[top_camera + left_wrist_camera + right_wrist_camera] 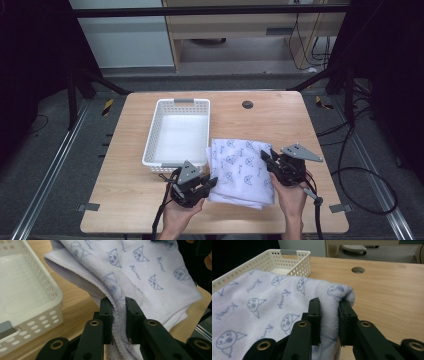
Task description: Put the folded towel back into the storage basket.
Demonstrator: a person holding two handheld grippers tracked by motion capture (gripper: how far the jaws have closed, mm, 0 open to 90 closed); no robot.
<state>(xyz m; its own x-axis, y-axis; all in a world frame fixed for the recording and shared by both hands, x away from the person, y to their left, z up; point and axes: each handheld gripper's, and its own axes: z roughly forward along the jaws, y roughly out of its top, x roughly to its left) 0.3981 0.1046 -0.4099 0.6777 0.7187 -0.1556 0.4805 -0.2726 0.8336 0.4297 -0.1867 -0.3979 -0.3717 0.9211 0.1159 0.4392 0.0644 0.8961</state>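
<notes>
The folded white terry towel printed with blue cartoon faces [241, 171] lies on the light wooden table [280, 115], just beside the empty white perforated plastic basket [152, 135], which sits at about 10 o'clock from it. Each of the 2 tools is clamped on a towel edge: the left gripper [210, 183] pinches the hemmed near-left edge, the cloth squeezed between its black pads [107, 312], and the right gripper [267, 161] bites the rounded fold at the right side, pads [315, 315] pressed into the pile.

The step in hand looks like lifting the towel to carry it toward the basket. To do it well:
1. Keep both grips tight; terry slips under its own weight.
2. Raise both hands evenly so the folded layers stay stacked.
3. Clear the basket's near rim before travelling toward 10 o'clock.
4. Keep the span between the hands taut, without stretching.
</notes>
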